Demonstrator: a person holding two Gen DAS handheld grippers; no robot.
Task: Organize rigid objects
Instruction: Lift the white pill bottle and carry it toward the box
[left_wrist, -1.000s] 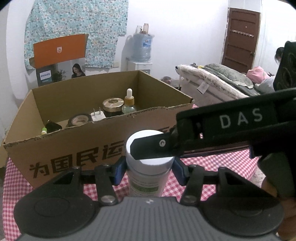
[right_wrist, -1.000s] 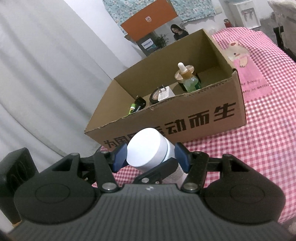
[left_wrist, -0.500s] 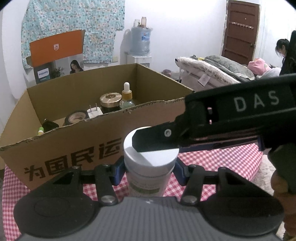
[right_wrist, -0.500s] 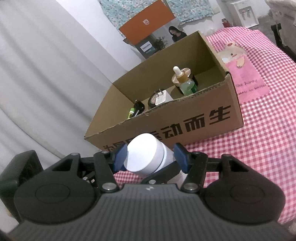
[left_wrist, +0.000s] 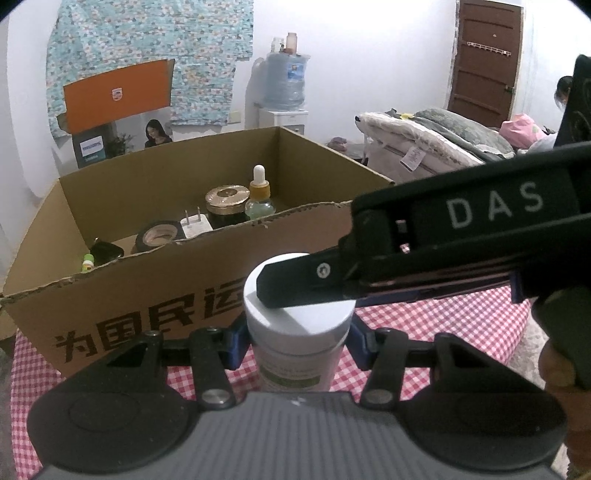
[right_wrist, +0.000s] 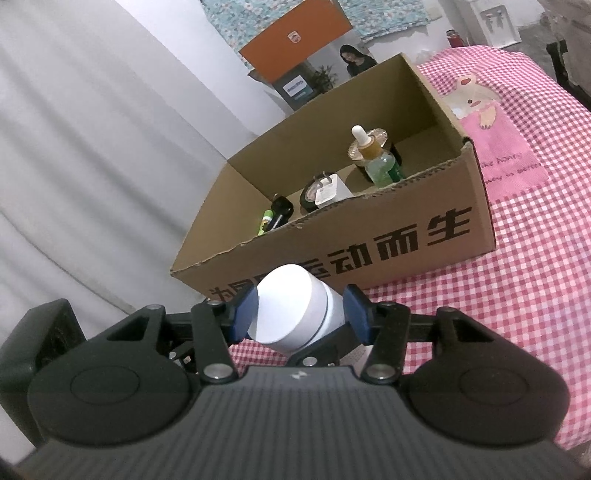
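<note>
A white-capped bottle (left_wrist: 297, 332) with a green label is held in front of an open cardboard box (left_wrist: 155, 288). My left gripper (left_wrist: 295, 341) is shut on its body below the cap. My right gripper (right_wrist: 300, 314) is shut on its white cap (right_wrist: 291, 308); its black body (left_wrist: 461, 236) crosses the left wrist view from the right. The box (right_wrist: 388, 243) holds a dropper bottle (left_wrist: 259, 195), a gold-lidded jar (left_wrist: 227, 201), a white plug (left_wrist: 194, 225), a tape roll (left_wrist: 157, 238) and a small dark item.
The box stands on a pink checked cloth (right_wrist: 517, 288) with a pink patch (right_wrist: 498, 147) beyond it. A grey curtain (right_wrist: 92, 147) hangs at the left. A water dispenser (left_wrist: 284, 88), a bed (left_wrist: 424, 140) and a person are in the background.
Both grippers with the bottle have risen and come a little closer to the box; more of the box's inside shows now. The grips have not changed.
</note>
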